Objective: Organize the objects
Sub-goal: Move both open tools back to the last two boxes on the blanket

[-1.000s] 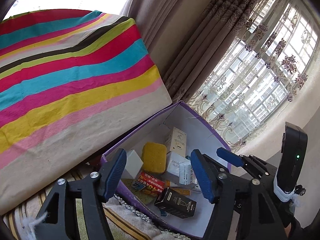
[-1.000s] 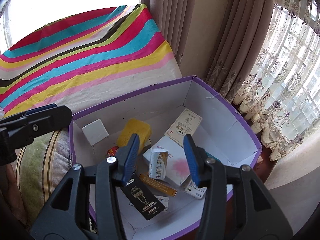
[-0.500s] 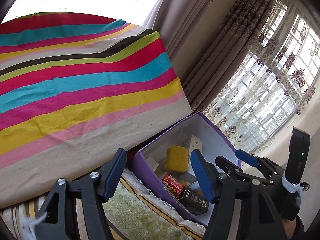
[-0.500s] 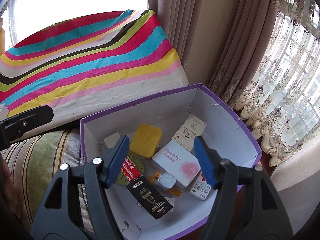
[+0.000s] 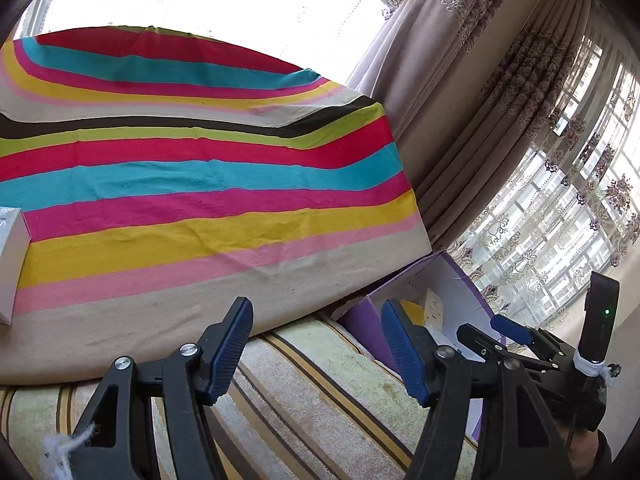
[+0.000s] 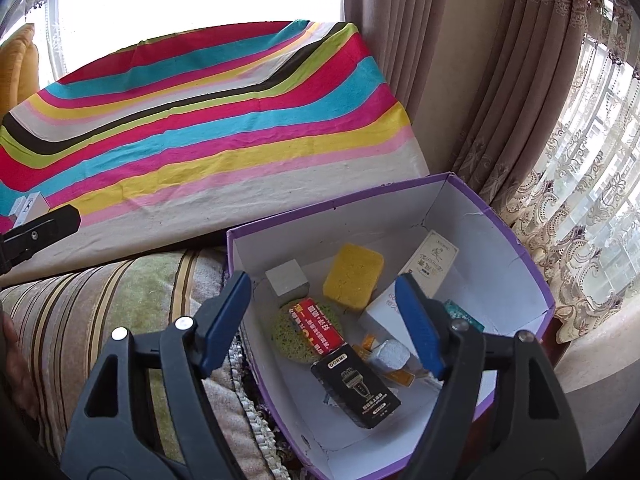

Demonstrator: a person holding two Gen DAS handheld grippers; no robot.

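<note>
Boxes first, at the far left: a white box (image 5: pixel 10 264) lies on the striped cloth (image 5: pixel 200 184), well apart from everything else, and I'd guess it waits there because it has not yet been gathered up. The cloth, with its bands of teal, magenta, yellow and pink, covers a raised surface behind a striped cushion (image 5: pixel 320 380).

Over that cushion hovers the left gripper (image 5: pixel 316 348), its blue pads spread wide with nothing between them — released, and pointed toward the cloth, so it looks ready to fetch whatever is left there.

Further right sits the purple box (image 6: pixel 532 280), white inside, butted against the cushion and set near the curtain. It serves as the collecting bin, which explains the jumble in it: a grey cube (image 6: pixel 287 282) toward the back, a yellow sponge (image 6: pixel 353 274) beside it, a green round scrubber (image 6: pixel 304 334) with a red packet (image 6: pixel 318 322) across it, a black carton (image 6: pixel 356 386) lying flat at the front, and a tall cream carton (image 6: pixel 434 260) leaning on the right wall.

Above the bin hangs the right gripper (image 6: pixel 326 324) — also spread open and empty, holding nothing, as if its load is already dropped.
</note>
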